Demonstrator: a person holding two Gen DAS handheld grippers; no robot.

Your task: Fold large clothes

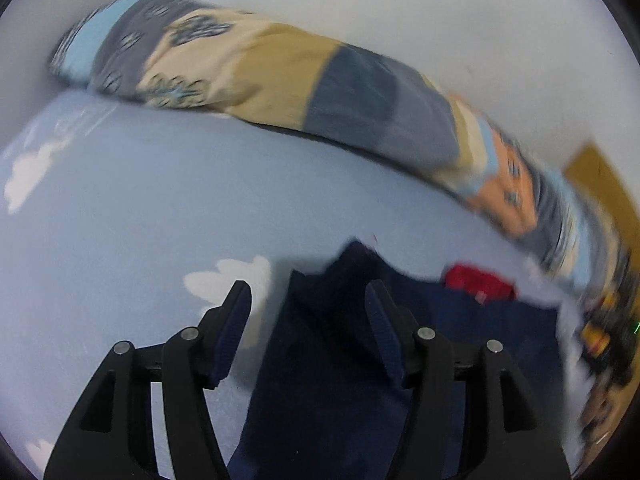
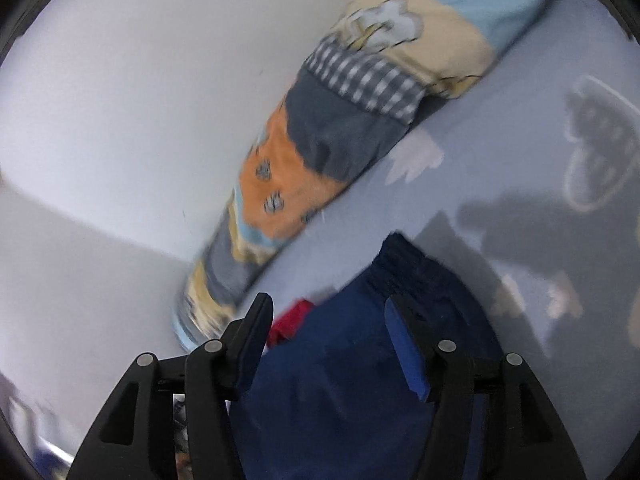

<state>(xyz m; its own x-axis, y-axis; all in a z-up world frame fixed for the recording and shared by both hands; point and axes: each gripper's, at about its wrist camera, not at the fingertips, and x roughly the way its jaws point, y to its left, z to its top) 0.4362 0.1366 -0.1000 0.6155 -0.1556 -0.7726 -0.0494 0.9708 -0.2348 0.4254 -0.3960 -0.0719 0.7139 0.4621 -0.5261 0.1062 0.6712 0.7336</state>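
Observation:
A dark navy garment (image 1: 332,360) lies on a light blue bedsheet (image 1: 120,208) printed with white clouds. A red patch (image 1: 478,282) shows at its far edge. My left gripper (image 1: 308,300) is open just above the garment, its jaws wide apart, one finger over the sheet and one over the cloth. In the right wrist view the same navy garment (image 2: 340,380) lies under my right gripper (image 2: 328,316), which is also open, with the red patch (image 2: 290,320) beside its left finger. Both views are motion-blurred.
A long rolled patchwork quilt (image 1: 280,68) in tan, grey, orange and light blue lies along the white wall (image 1: 400,8); it also shows in the right wrist view (image 2: 340,120). Dark clutter (image 1: 604,344) sits at the right edge. A grey cloud print (image 2: 600,144) marks the sheet.

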